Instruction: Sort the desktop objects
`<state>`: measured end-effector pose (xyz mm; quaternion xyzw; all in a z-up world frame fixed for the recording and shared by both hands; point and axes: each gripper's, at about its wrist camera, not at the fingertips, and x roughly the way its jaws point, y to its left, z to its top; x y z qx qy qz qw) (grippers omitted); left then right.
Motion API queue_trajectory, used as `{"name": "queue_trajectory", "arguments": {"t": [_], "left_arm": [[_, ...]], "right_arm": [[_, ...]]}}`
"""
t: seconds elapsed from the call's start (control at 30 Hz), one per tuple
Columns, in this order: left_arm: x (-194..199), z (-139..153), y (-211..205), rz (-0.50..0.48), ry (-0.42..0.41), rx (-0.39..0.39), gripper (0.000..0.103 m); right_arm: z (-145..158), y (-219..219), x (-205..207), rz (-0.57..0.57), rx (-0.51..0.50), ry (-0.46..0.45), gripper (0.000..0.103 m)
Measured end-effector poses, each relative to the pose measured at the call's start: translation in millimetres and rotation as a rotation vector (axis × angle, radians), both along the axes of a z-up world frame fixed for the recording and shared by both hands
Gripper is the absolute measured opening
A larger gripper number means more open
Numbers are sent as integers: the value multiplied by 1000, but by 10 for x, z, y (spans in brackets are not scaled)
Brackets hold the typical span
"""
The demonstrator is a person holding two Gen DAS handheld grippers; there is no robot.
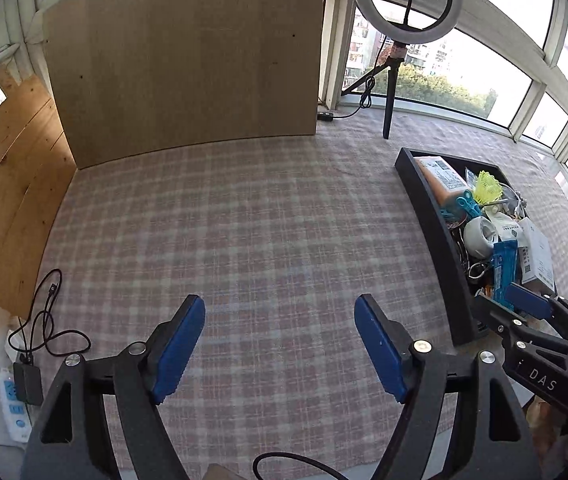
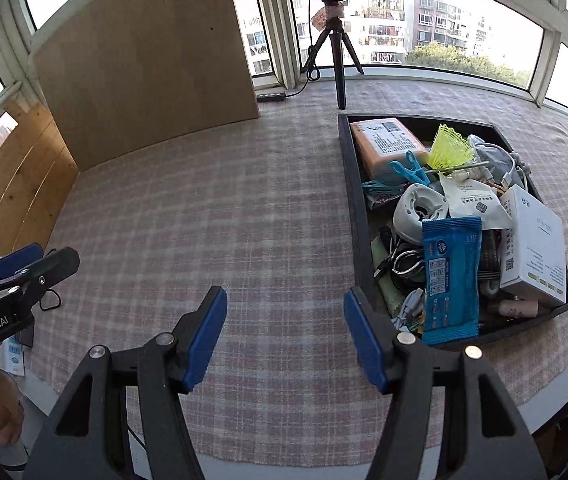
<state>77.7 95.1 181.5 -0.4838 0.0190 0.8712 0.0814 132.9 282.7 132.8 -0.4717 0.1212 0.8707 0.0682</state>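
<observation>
The checked pink-and-grey tablecloth (image 2: 212,216) fills most of both views, bare across its middle. On it, at about two o'clock in the right wrist view, sits the black rectangular tray (image 2: 357,216), heaped with desktop clutter. An upright pale wooden board (image 2: 144,64) stands at eleven o'clock, with a ring light on a small black tripod (image 2: 337,56) at twelve.

Inside the tray, from larger to smaller: a white cardboard box (image 2: 535,248) at the right side, an orange rectangular packet (image 2: 387,144) at the far end, a blue foil sachet (image 2: 449,276) leaning at the near edge, a white round plastic reel (image 2: 419,210) in the middle, a yellow mesh shuttlecock (image 2: 449,150), and a turquoise plastic clothes peg (image 2: 409,170).

Everything appears already gathered in the tray, so the sorting looks either finished or about to start from the pile. If it is starting, the next move calls for reaching toward three o'clock and picking one piece, probably the blue sachet on top.

The right gripper (image 2: 284,340) hovers over the cloth beside the tray's near-left corner, jaws wide apart, holding nothing. The left gripper (image 1: 280,348) is likewise spread wide and empty over bare cloth.
</observation>
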Motion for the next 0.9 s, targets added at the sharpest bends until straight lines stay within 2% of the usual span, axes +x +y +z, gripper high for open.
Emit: {"name": "queue_trajectory", "arguments": {"t": [0.3,0.9], "left_arm": [[35,22,-328,73,13,0,76],[-103,-52,-407,84,2,-2,76]], "right_arm": [[-49,-350,-126,59,-3,-5,60],[-174,-372,-306,57,-7,-40,60]]}}
